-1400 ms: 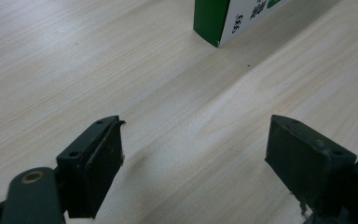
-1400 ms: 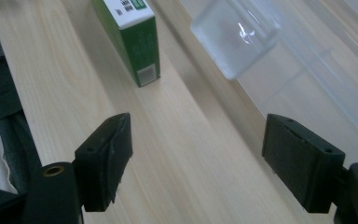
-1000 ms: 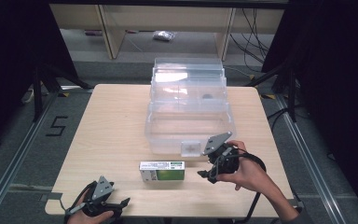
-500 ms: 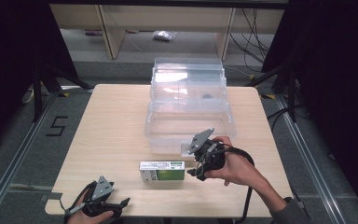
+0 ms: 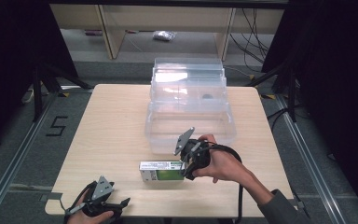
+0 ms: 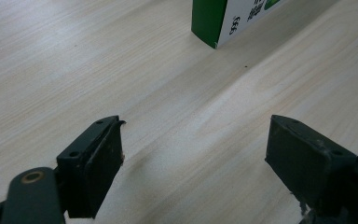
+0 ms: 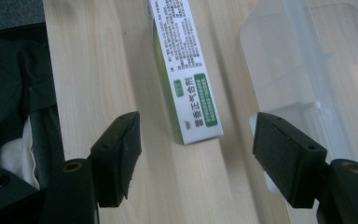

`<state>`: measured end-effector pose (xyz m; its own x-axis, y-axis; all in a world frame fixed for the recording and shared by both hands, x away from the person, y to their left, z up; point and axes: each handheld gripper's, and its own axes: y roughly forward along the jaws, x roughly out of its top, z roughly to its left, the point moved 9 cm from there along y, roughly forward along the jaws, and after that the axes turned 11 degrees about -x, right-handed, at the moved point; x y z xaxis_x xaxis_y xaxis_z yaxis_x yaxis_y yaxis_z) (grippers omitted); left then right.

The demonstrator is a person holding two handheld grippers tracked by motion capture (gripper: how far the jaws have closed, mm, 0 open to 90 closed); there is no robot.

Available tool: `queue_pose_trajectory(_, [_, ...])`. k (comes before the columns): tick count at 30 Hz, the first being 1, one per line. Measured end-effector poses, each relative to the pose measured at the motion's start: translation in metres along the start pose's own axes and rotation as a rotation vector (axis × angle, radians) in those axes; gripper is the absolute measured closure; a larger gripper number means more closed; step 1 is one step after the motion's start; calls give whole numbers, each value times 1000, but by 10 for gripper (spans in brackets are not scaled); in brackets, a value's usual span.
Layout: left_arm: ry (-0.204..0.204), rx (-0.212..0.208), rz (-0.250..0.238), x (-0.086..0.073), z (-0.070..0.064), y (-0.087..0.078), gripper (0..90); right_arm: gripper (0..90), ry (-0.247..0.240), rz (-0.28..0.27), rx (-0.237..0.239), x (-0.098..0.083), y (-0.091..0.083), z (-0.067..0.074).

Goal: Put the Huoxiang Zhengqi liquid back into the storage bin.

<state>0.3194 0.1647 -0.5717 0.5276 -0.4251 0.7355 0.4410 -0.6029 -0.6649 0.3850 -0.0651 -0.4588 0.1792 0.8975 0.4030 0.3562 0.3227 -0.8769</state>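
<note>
- The right hand-held gripper (image 5: 185,169) has slid left from the lower right of the high view to the right end of the green-and-white box (image 5: 161,171). Its jaws have just been narrowing, yet they stay spread, the box end lying between them untouched.
- That reads as lining up for a pinch — not a grip yet.
- The box lies flat on the table (image 5: 112,121), just below the clear bin (image 5: 191,126).
- The left hand-held gripper (image 5: 121,205) rests spread at lower left — nothing between its jaws.
</note>
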Motion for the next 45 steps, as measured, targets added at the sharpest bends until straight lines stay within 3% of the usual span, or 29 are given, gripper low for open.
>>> queue_pose_trajectory(1, [-1, 1, -1, 0, 0, 0, 181, 339, -19, -2, 4, 2, 2, -1])
queue_pose_trajectory(6, [8, 7, 9, 0, 1, -1, 181, 347, 1, 23, 13, 9, 8, 3])
queue_pose_trajectory(8, [9, 6, 8, 0, 1, -1, 181, 347, -30, 15, 24, 14, 12, 4])
queue_pose_trajectory(12, [10, 5, 9, 0, 1, -1, 181, 346, -15, 31, 25, 16, 14, 7])
queue_pose_trajectory(13, [13, 5, 10, 0, 1, -1, 181, 346, -49, 43, 12, 18, 17, 5])
queue_pose_trajectory(16, [13, 6, 10, 0, 1, -1, 181, 346, -24, 64, 9, 19, 18, 8])
queue_pose_trajectory(20, [19, -3, 17, -1, 0, -2, 181, 347, -59, 61, 17, 26, 22, 12])
queue_pose_trajectory(22, [13, -2, 9, 0, 0, -1, 181, 347, -47, 74, 21, 28, 24, 15])
queue_pose_trajectory(26, [-1, -2, -6, 1, -1, -1, 181, 348, -77, 70, 21, 32, 29, 15])
queue_pose_trajectory(27, [0, -3, -5, 1, -1, -1, 181, 348, -107, 65, 20, 33, 30, 14])
queue_pose_trajectory(28, [2, -3, -4, 1, -1, -1, 181, 348, -74, 84, 27, 33, 30, 17])
queue_pose_trajectory(29, [5, -4, -4, 1, -1, -1, 181, 348, -108, 69, 32, 35, 32, 16])
queue_pose_trajectory(31, [-1, -3, -7, 1, -1, -1, 181, 348, -77, 87, 34, 35, 33, 19])
queue_pose_trajectory(33, [6, -4, -5, 1, -1, -1, 181, 348, -108, 77, 37, 38, 36, 19])
queue_pose_trajectory(34, [2, -4, -7, 1, -1, -1, 181, 349, -80, 101, 39, 37, 35, 22])
queue_pose_trajectory(37, [12, 7, 6, 0, 1, -2, 181, 349, -117, 88, 38, 40, 39, 20])
queue_pose_trajectory(45, [13, 6, 4, 1, 0, -2, 181, 351, -102, 109, 43, 41, 44, 22])
